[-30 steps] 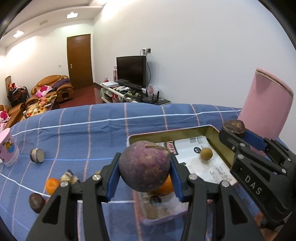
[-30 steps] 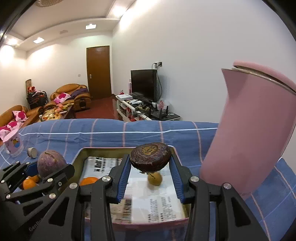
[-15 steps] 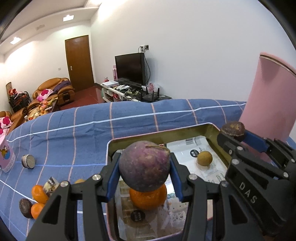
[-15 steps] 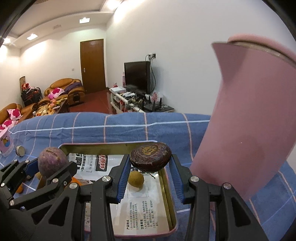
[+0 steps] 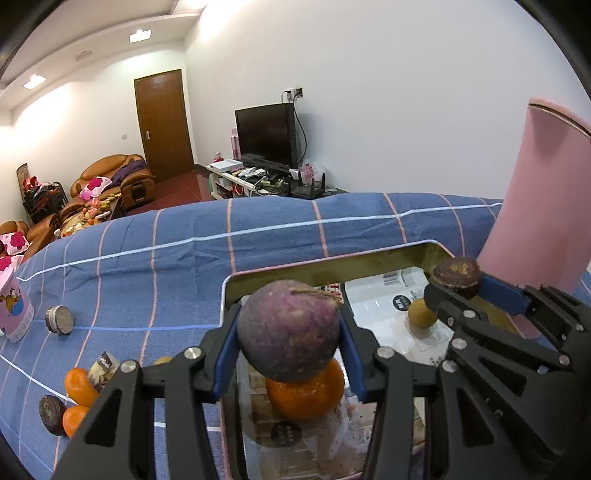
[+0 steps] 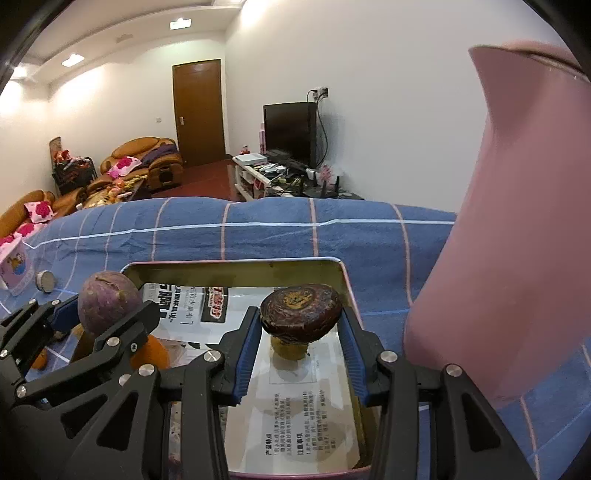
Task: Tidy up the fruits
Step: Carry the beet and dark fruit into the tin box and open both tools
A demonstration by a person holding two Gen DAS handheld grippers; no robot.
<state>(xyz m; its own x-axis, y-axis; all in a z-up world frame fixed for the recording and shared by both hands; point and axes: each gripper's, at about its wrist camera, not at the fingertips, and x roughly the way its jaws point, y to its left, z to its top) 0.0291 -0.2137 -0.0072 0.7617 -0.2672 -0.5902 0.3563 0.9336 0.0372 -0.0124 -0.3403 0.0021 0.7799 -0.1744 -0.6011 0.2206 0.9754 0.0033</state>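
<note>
Room ahead of me: white walls (image 5: pixel 388 92), ceiling lights (image 5: pixel 140 35) on, brown door (image 5: pixel 164 122) at far end, red floor (image 5: pixel 177 192). Black TV (image 5: pixel 266 134) on low white stand (image 5: pixel 240 181) w/ clutter. Tan sofas (image 5: pixel 110 177) on left w/ pink cushions.

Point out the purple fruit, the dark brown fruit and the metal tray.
purple fruit (image 5: pixel 288 332), left wrist view, middle of its skin.
dark brown fruit (image 6: pixel 300 312), right wrist view, its top face.
metal tray (image 6: pixel 236 273), right wrist view, far inner wall.

I count three oranges (image 5: pixel 303 395), two purple-brown fruits held in tools (image 5: pixel 290 330), two dark ones loose (image 5: pixel 53 414), one small yellow fruit (image 5: pixel 420 315), one tray (image 5: pixel 295 265).
</note>
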